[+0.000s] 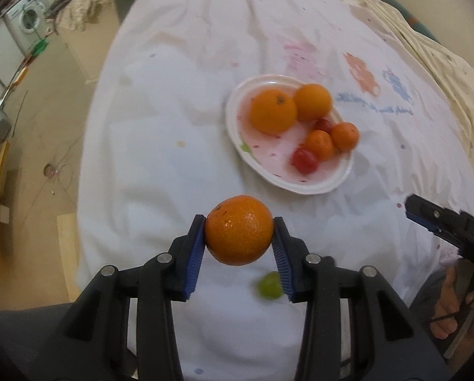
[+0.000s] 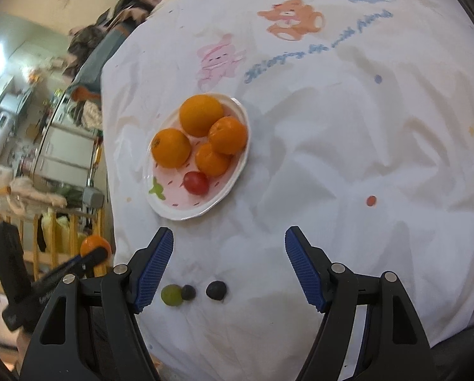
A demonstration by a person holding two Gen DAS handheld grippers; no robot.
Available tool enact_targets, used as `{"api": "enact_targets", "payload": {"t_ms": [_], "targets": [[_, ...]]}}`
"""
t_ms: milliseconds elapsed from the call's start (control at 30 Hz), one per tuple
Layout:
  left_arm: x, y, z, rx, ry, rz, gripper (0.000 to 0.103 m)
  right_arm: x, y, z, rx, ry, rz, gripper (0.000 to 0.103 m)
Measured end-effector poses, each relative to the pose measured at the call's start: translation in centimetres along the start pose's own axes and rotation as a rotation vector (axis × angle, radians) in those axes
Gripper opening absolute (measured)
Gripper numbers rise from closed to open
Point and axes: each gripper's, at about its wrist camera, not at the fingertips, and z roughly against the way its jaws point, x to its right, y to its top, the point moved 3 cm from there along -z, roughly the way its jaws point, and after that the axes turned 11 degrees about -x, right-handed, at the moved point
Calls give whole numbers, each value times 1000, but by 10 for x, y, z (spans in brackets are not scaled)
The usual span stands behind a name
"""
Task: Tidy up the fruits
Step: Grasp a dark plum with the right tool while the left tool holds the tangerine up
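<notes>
Left gripper [image 1: 239, 231]: blue pads clamped on one orange [image 1: 238, 230], held above the white cloth [image 1: 173, 190] short of the plate [image 1: 329, 184]; the fruit is round, with no long axis to tell. Right gripper [image 2: 229, 266]: jaws spread wide, holding nothing. On the cloth near its left finger lie one green grape [image 2: 171, 294] and two dark grapes [image 2: 216, 290]. The plate carries four oranges [image 2: 170, 148] and two red grapes [image 1: 304, 160].

Soft indoor light, slight blur (fisheye-warped edges).
</notes>
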Motion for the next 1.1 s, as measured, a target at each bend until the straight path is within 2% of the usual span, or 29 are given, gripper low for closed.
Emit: {"api": "enact_targets", "payload": {"t_ms": [133,300,467,600,633,700,800,900,933,1100], "targets": [[-8,-1,-10,10,17,29,37,-17,-8,-17,-57,-30,97,76],[-9,4,-4,36,-60,60,37,-41,-27,-50,-168,-90,240,75],[-17,6,-1,39,-73,105,37,-54,-38,-69,-226,-128,346,69],[-28,7,-1,28,-92,154,37,-62,-50,-90,-289,-177,441,58],[-29,7,-1,26,-100,159,37,-64,-53,-95,-300,-207,467,52],[-29,6,-1,19,-114,163,37,-64,-58,-107,-321,-274,515,47],[-26,5,-2,13,-119,154,37,-66,-63,-117,-315,-368,597,39],[-23,5,-3,10,-118,139,37,-67,-64,-118,-304,-394,621,33],[-22,5,-3,9,-118,135,37,-66,-63,-118,-301,-404,622,26],[-22,4,-4,7,-105,131,37,-64,-62,-113,-300,-400,624,26]]}}
